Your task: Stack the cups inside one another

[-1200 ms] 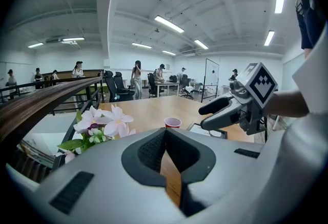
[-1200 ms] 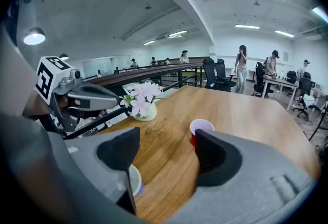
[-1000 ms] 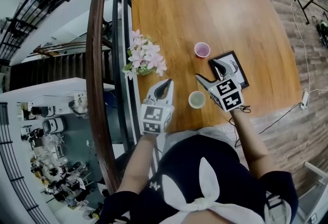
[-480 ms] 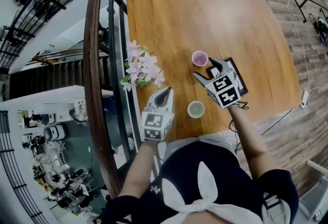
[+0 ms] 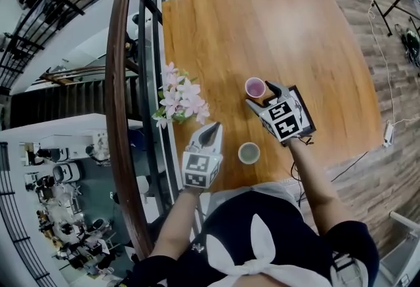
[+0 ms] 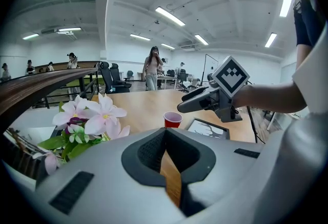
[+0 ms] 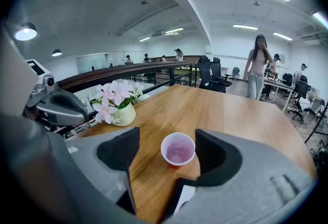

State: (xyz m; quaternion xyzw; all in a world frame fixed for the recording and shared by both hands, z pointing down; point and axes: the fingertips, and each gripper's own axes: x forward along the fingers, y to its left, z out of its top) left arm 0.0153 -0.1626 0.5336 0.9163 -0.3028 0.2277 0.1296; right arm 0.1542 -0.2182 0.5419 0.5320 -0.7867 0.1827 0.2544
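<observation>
A pink-lined red cup stands upright on the wooden table. My right gripper is open just behind it. In the right gripper view the cup sits at the mouth of the jaws of the gripper, touching neither pad. A pale green cup stands nearer the table's front edge, between my two arms. My left gripper hovers left of the green cup, shut and empty. The left gripper view shows its own jaws closed, with the red cup and the right gripper beyond.
A vase of pink flowers stands at the table's left edge, beside a railing. A black picture frame lies flat under my right gripper. A person stands beyond the far end of the table.
My right gripper has moved forward from beside the green cup up to the pink cup, still open. The left gripper has hardly moved.
</observation>
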